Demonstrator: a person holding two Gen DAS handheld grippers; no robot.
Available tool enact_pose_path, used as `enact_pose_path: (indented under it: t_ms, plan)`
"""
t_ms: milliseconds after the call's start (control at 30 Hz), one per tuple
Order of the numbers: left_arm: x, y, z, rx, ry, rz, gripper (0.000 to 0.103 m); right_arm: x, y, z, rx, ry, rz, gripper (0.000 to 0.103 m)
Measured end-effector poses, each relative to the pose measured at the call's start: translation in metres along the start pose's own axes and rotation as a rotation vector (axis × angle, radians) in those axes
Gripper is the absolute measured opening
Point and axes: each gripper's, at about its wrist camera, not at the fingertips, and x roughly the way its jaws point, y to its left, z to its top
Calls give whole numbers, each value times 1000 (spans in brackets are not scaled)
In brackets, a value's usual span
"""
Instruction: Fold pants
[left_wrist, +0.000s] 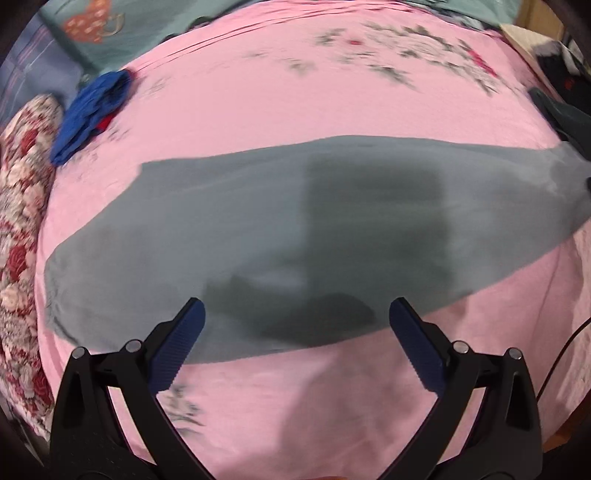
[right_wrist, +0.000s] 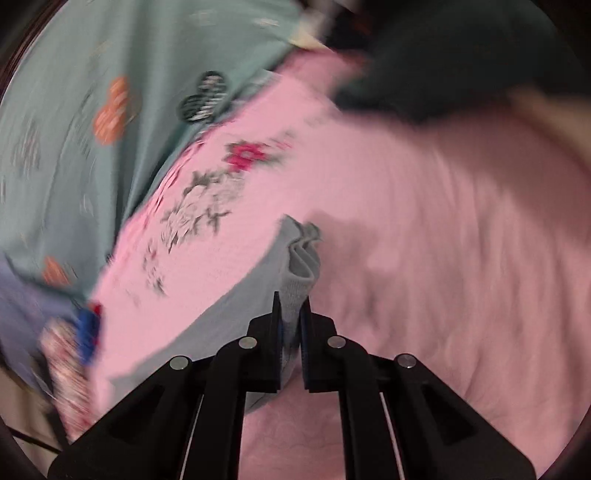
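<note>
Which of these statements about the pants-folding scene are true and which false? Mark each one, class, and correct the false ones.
1. The right claw is shut on the grey pants. True.
2. The left claw grips the pants. False: its jaws stand wide open above them, holding nothing.
3. The pants lie on a pink bedsheet. True.
4. A blue cloth lies on top of the pants. False: it lies apart from them, near the sheet's edge.
5. The bedsheet is plain. False: it carries a flower print.
</note>
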Motion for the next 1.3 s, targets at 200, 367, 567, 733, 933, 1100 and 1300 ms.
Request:
enact_pose_path:
  t_ms: [200, 367, 567, 733, 933, 1100, 1300]
  plan:
    - [1, 92, -16, -162, 21, 55, 101, -26, 142, -20, -476, -145, 81, 8]
    - [3, 155, -44, -295, 51, 84, 101, -11, 239, -84, -768, -135, 187, 8]
    - [10, 200, -79, -395, 86, 103, 101, 36, 295, -186, -1063, 86, 267, 8]
    - [14, 214, -93, -429, 83, 92, 101, 40, 296, -221, -1165, 160, 259, 13]
    - [19, 218, -88, -450, 72, 63, 101, 22, 280, -169, -851, 361, 473, 59]
    - [21, 218, -84, -463, 59, 39, 101, 30, 273, -127, -696, 383, 486, 59]
    - [9, 222, -96, -501, 38, 39, 101, 76, 274, -86, -947, 375, 332, 59]
